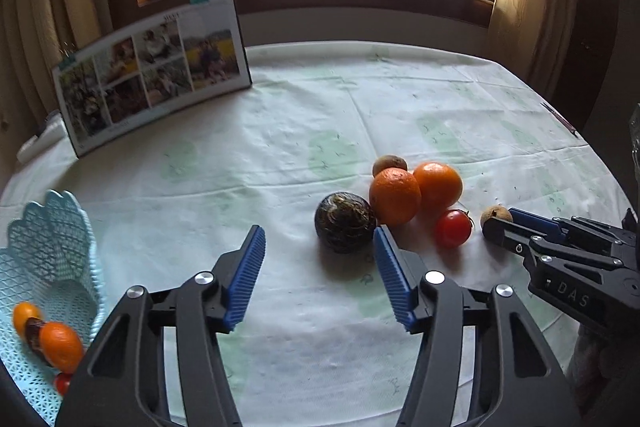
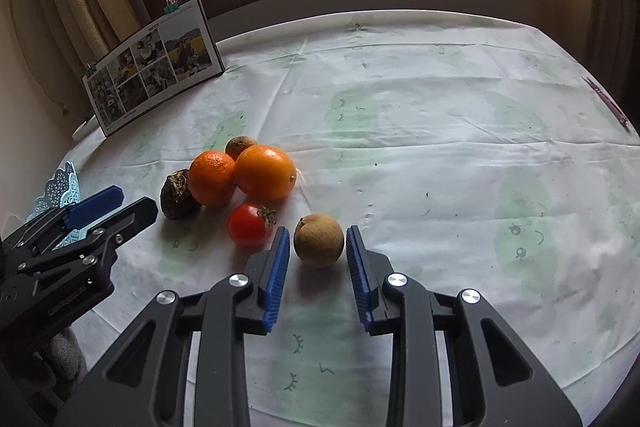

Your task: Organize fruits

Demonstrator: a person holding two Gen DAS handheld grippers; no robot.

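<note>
— Pale tablecloth [image 1: 280, 155] covered the tabletop under the window. What did the left wrist view show?
— The left gripper [image 1: 320, 251] spread wide, the dark round fruit [image 1: 345, 221] just past its tips; a blue basket [image 1: 52, 267] sat at the left edge.
— And the right wrist view?
— The right gripper [image 2: 318, 239] stood open around the brown fruit [image 2: 319, 239], not touching; a tomato [image 2: 250, 225] just left.

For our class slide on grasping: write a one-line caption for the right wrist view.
Open right gripper straddles a brown fruit beside a tomato and two oranges.
</note>
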